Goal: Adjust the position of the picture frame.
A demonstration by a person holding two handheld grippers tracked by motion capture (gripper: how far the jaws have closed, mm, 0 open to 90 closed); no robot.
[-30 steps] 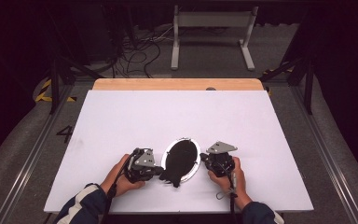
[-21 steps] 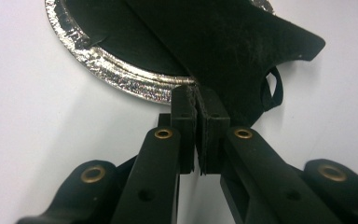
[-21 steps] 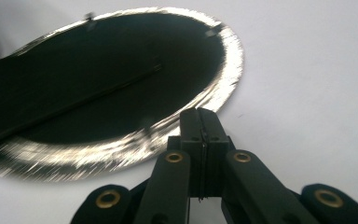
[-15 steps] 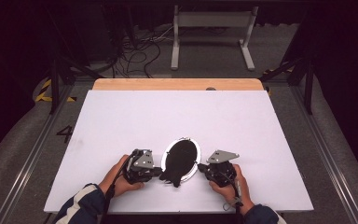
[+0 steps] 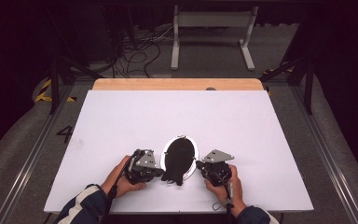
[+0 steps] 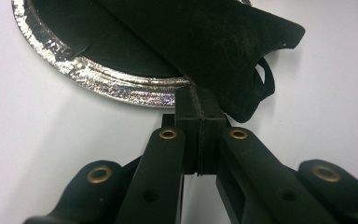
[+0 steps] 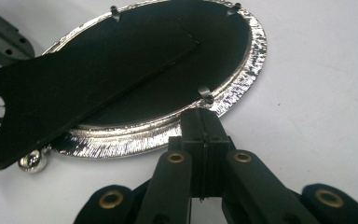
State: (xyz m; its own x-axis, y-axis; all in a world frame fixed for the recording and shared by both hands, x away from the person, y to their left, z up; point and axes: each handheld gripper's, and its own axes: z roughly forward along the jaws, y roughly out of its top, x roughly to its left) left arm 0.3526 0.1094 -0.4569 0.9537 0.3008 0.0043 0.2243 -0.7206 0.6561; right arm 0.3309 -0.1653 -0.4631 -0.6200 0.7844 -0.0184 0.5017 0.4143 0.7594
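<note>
Near table's (image 5: 121, 116) front edge, oval frame (image 5: 192, 147) flanked by clenched left gripper (image 5: 161, 171), clenched right gripper (image 5: 199, 164)

Both grippers, left (image 5: 160, 172) and right (image 5: 199, 164), are black with brass rivets, each topped by a grey three-cornered plate. Cables trail back. The sleeves (image 5: 81, 205) are dark with white stripes.

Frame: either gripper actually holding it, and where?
Cannot tell. Both grippers, left and right, are shut at the frame's silver rim on opposite sides; a real pinch isn't visible.
</note>
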